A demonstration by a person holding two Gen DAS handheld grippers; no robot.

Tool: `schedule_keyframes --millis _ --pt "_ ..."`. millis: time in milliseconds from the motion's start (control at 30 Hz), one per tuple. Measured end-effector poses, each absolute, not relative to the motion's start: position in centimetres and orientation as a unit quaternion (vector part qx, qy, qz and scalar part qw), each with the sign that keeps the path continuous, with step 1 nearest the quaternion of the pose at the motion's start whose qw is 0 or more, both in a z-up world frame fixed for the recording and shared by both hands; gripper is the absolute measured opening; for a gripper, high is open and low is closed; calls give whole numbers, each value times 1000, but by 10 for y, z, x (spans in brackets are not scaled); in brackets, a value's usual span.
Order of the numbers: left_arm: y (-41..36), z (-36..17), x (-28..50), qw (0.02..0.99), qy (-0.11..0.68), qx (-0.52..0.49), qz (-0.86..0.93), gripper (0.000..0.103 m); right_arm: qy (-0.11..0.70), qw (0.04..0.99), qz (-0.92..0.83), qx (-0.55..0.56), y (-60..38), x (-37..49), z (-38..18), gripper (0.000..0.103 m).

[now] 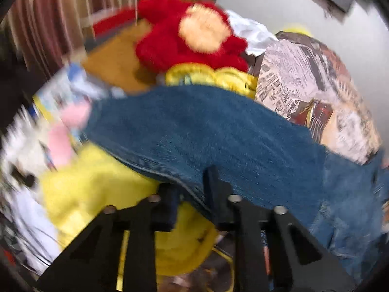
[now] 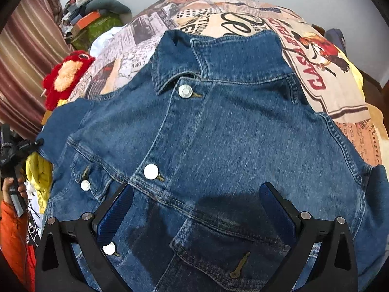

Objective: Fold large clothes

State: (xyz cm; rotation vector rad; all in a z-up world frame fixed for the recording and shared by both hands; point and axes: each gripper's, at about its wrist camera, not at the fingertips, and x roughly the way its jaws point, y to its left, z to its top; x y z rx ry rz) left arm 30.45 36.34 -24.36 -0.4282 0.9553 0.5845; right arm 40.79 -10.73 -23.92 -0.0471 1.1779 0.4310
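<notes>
Left hand-held gripper (image 1: 192, 182): jaws drawn together on the hem edge of the denim jacket (image 1: 218, 141), a fold of the blue cloth pinched between the two black fingers; this view is blurred.
Right hand-held gripper (image 2: 197, 209): jaws wide apart, one finger on each side of the jacket's (image 2: 206, 133) chest, above the front panel; the pads press on nothing.
Denim jacket: spread front-up over a bedspread (image 2: 323, 73) printed with newspaper and poster patterns; collar at the far end, button line running down the middle, metal buttons (image 2: 151, 171) fastened, a pocket flap near the right gripper.
Sleeve: one blue sleeve stretches off to the left edge of the bedspread, over a yellow cloth (image 1: 97, 187).
Red plush toy (image 1: 194, 39): lies beyond the jacket, just beside the bedspread, on top of yellow fabric.
Containers: none can be made out; the clothes and toys lie loose in heaps.
Far pile (image 2: 94, 14): green, grey and orange things stacked against the wall by a striped curtain (image 2: 26, 56).
Person: a hand (image 2: 13, 189) and an orange sleeve (image 2: 14, 243) at the left edge of the right wrist view, holding a black handle.
</notes>
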Motion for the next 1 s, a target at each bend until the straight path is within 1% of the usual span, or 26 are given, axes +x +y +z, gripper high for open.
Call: schedule_keyframes --millis 67,200,300,433,500,600,700,833,933,1000 --pt "348 -223 310 843 436 -144 280 14 549 811 202 -24 -109 406 -237 103" --pt "318 -185 320 871 403 -70 273 12 536 819 202 -25 -113 399 -225 103" --pt "298 -162 329 892 376 -60 245 8 524 826 204 -26 -117 393 -212 103" --pt "244 -124 342 925 331 -9 186 8 505 839 201 -32 -125 385 -194 103" --pt "218 -117 347 932 331 -1 148 8 498 843 199 -29 -130 381 -185 103" --pt "182 -126 360 931 354 8 90 8 493 847 198 -21 -140 376 -177 103" --pt "153 -151 371 918 395 0 37 8 490 849 197 -19 -147 371 -172 103" --pt "120 -202 381 878 476 -26 -40 8 489 850 194 -19 -154 364 -168 103" --pt "98 -228 376 858 510 -14 -61 8 491 849 193 -18 -158 360 -170 103" --pt "88 -239 370 853 518 -4 -60 9 494 848 192 -18 -158 358 -171 103"
